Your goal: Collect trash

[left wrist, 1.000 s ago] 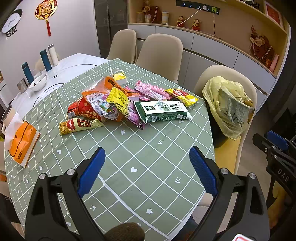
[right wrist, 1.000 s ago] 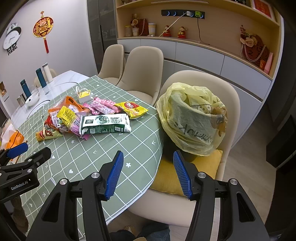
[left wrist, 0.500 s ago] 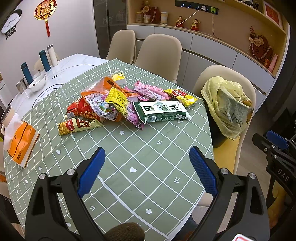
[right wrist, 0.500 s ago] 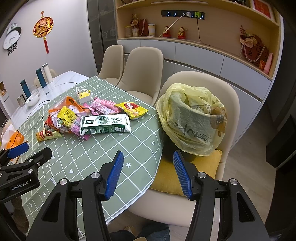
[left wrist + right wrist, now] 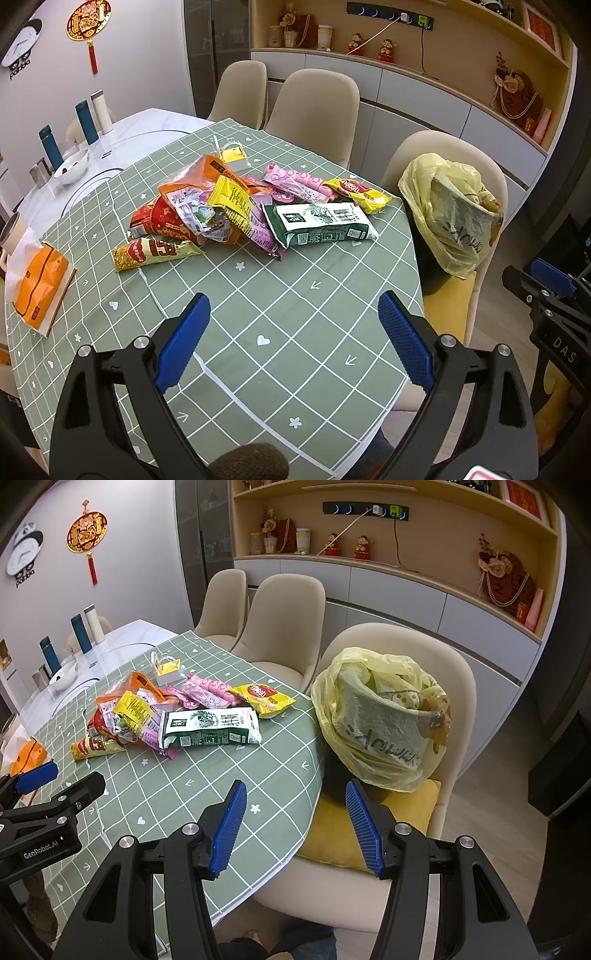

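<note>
Hovering: both tools hang over the near edge of the surface, short of the litter, so I'd judge the collecting has not begun.
Left tool: the left tool has its blue pads spread wide with nothing between them; only green checked cloth shows in the gap.
Right tool: the right tool is likewise parted and empty, though less widely, aimed at the table's edge and the chair beside it.
Trash: a heap of snack wrappers lies mid-table, well apart from both tools. Nearest the right side is a green-and-white packet, lying flat with its long edge facing us; a yellow crisp packet sits just behind it, pink wrappers beside that, and a yellow-red tube-like packet lies at the left edge of the pile.
Destination: a yellow plastic bag, already part-filled and with its mouth open at the top, sits on the chair seat just beside the surface.
Left alone, I'd guess: an orange pouch on the far left of the cloth, and the flasks beyond.
Next move: I'd say one tool has to reach forward and down to a loose packet, likely the green-and-white one, pinch a thin edge rather than press flat, then carry it to the bag's mouth.
</note>
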`<state>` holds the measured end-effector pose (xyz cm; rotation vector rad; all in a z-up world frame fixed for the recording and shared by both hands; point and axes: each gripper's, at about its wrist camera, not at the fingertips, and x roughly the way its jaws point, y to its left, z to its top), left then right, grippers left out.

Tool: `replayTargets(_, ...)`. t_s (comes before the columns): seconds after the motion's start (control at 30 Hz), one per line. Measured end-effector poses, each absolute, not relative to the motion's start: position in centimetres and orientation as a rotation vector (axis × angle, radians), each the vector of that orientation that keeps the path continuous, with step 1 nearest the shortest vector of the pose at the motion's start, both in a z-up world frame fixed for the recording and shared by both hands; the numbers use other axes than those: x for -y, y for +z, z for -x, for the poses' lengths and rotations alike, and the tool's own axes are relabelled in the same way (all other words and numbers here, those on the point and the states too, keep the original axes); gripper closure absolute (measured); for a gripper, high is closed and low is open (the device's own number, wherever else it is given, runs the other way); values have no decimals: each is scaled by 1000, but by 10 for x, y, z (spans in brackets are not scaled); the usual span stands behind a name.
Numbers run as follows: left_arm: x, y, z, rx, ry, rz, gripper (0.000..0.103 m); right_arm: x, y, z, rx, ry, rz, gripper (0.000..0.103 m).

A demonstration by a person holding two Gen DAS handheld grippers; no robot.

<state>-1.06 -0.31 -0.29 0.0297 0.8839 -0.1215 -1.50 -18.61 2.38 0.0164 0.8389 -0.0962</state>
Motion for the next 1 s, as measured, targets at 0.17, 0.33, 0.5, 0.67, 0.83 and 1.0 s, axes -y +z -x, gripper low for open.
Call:
replayTargets(0.17, 3, -3, 11, -884, -121, -29, 15, 189, 26, 14, -841, -101, -13, 50)
replayTargets(0.33, 4, -8, 5, -881, -140, -13, 15, 194, 22, 8, -841, -125, -1, 50)
replayTargets(0.5, -13, -23, -11, -858, -174, 8, 15, 196, 10, -10, -857, -119, -6, 50)
replayTargets(0.67, -49, -42, -36, -863, -141, 30, 15, 179, -5, -32, -861, -64, 38, 50)
replayTargets(0.83, -104, -63, -65, -904, -48, 84, 13, 161, -29, -66, -924, -26, 15, 50)
replayTargets(1.0, -170, -82, -82, -957, 54, 233, 10, 142, -43, -89, -945, -36, 28, 50)
